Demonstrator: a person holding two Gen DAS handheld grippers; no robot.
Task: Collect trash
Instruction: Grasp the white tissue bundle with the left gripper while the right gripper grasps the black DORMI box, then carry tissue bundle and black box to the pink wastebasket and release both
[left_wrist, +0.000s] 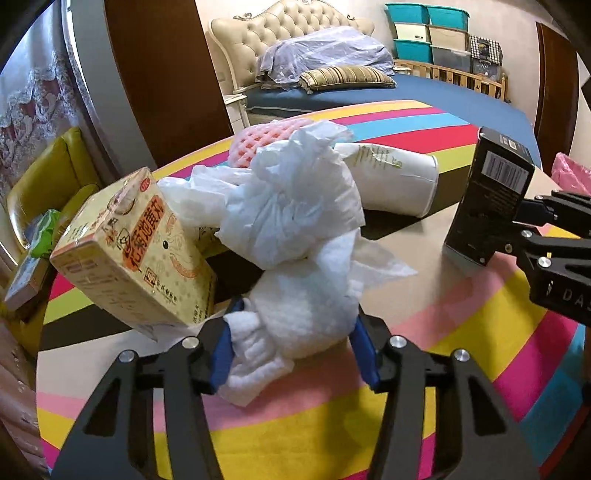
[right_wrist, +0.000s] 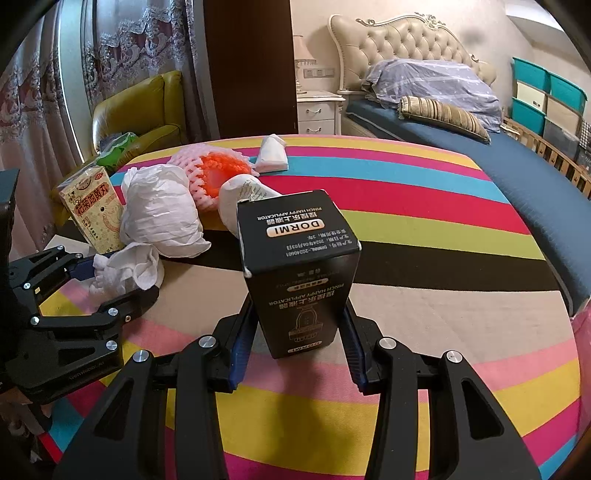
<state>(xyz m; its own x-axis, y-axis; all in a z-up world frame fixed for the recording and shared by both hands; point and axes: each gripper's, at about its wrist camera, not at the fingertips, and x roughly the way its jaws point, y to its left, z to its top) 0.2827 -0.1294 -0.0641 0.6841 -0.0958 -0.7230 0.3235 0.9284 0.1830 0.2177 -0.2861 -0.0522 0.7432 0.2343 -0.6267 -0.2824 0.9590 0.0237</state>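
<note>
On the striped cloth (right_wrist: 424, 206) lies a small heap of trash. The left gripper (left_wrist: 291, 343) has its blue pads on either side of a crumpled white tissue (left_wrist: 295, 314); the pads press its sides, so it grips the tissue, which rests on the cloth. No earlier view is given here, so only the grip itself can be told.

Just behind the tissue sits a larger white paper wad (left_wrist: 288, 199), touching it. To the left a yellow carton (left_wrist: 136, 251) with red print leans tilted against the wad. Behind the wad lie a pink foam net (left_wrist: 258, 140) and a white paper cup (left_wrist: 399, 177) on its side; whether anything is in the cup cannot be told. In the right wrist view an orange thing (right_wrist: 221, 170) shows inside the net, and a small white packet (right_wrist: 273, 153) lies beyond it.

The right gripper (right_wrist: 299, 328) is clamped on a black box (right_wrist: 299, 266), upright and closed, its base on the cloth, well apart to the right of the heap. What the box holds cannot be seen.
</note>
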